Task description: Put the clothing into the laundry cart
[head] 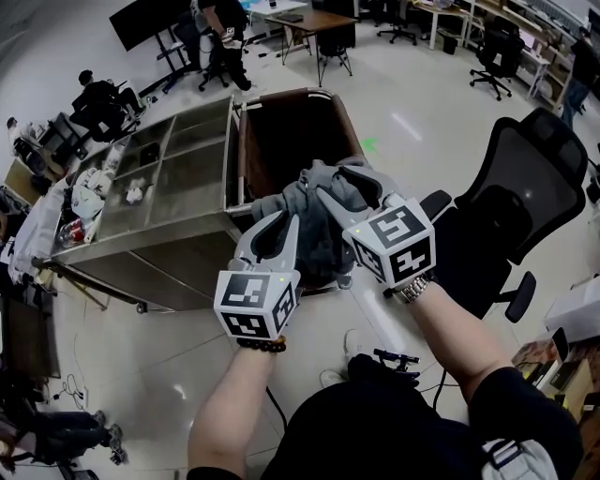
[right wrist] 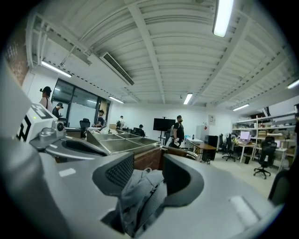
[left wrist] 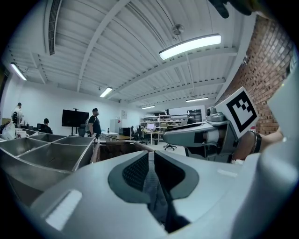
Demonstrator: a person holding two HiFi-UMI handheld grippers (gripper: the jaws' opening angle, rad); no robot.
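A grey garment (head: 319,220) hangs bunched between my two grippers, just at the near rim of the brown laundry cart (head: 291,131). My left gripper (head: 279,220) is shut on a thin fold of the cloth (left wrist: 152,186), and its jaws stand almost together. My right gripper (head: 333,183) is shut on a thicker wad of the same garment (right wrist: 140,193), with its jaws held apart by the cloth. The cart's open top (right wrist: 147,158) lies straight ahead of both grippers. The garment's lower part is hidden behind the grippers.
A steel table with several sunken bins (head: 159,178) stands against the cart's left side. A black mesh office chair (head: 525,197) is close on the right. People, desks and a dark screen (head: 141,19) are further back across the room.
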